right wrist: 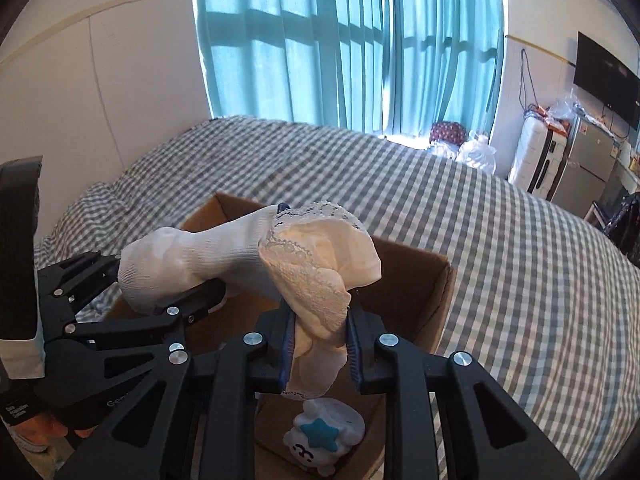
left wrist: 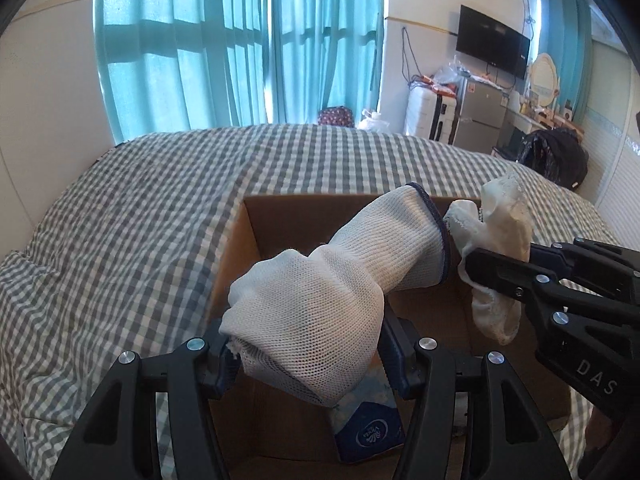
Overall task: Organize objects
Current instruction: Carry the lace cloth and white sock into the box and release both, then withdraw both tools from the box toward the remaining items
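White knit sock (left wrist: 340, 280): clamped in left hand-held gripper (left wrist: 308, 356), above open cardboard box (left wrist: 240, 256). Cream lace-trimmed sock (right wrist: 320, 276): clamped in right hand-held gripper (right wrist: 320, 344), over same box. Box contents: blue tissue pack (left wrist: 368, 432), white plush toy with blue star (right wrist: 324, 436). Surface: bed, grey-white checked cover (left wrist: 132, 216). Room: teal curtains (left wrist: 240, 40), wall TV (left wrist: 492, 40), white suitcase (left wrist: 424, 114).
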`<state>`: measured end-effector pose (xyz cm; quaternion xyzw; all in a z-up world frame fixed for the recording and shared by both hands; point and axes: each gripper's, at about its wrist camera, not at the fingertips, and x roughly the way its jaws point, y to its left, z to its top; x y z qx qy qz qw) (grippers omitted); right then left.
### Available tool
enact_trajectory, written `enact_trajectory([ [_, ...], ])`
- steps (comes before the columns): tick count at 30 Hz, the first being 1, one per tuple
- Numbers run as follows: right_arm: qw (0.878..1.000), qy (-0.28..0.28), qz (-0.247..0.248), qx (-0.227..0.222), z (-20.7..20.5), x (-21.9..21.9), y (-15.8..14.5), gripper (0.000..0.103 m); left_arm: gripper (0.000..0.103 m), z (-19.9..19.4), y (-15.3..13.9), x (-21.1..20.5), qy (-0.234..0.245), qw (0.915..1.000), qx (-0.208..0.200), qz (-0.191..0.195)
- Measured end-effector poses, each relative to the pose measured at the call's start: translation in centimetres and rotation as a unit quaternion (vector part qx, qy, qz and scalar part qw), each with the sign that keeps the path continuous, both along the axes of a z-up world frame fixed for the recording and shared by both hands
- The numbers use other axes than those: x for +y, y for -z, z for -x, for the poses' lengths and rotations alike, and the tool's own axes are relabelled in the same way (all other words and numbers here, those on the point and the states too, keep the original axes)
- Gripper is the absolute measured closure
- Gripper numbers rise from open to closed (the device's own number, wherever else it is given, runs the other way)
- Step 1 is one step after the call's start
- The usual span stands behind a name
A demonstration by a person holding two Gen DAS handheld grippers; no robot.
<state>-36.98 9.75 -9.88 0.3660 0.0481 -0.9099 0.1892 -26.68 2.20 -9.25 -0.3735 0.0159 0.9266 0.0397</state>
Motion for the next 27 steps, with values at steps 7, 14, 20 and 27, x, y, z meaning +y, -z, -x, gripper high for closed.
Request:
enact_trajectory([
  [7,1.000,0.003,0.011,-0.014,0.0,0.8,0.6,0.082,0.041,-0.6,0.7,0.6,0.013,0.9998,-0.012,0.003],
  [14,0.999,0.017,0.027,0.004,-1.8,1.5,-2.0,0.053,0.027,-2.1,-1.7,0.3,0.007,0.9998,-0.007,-0.020],
  [20,0.999,0.031,0.032,0.029,-4.0,2.0,-5.8,0.030,0.006,-4.3,-4.8,-0.2,-0.010,0.9996,0.022,-0.012],
  [27,0.997,0.036,0.020,0.066,-8.2,3.3,-10.0,0.028,0.006,-7.4,-8.1,-0.7,-0.020,0.9988,0.046,-0.002],
])
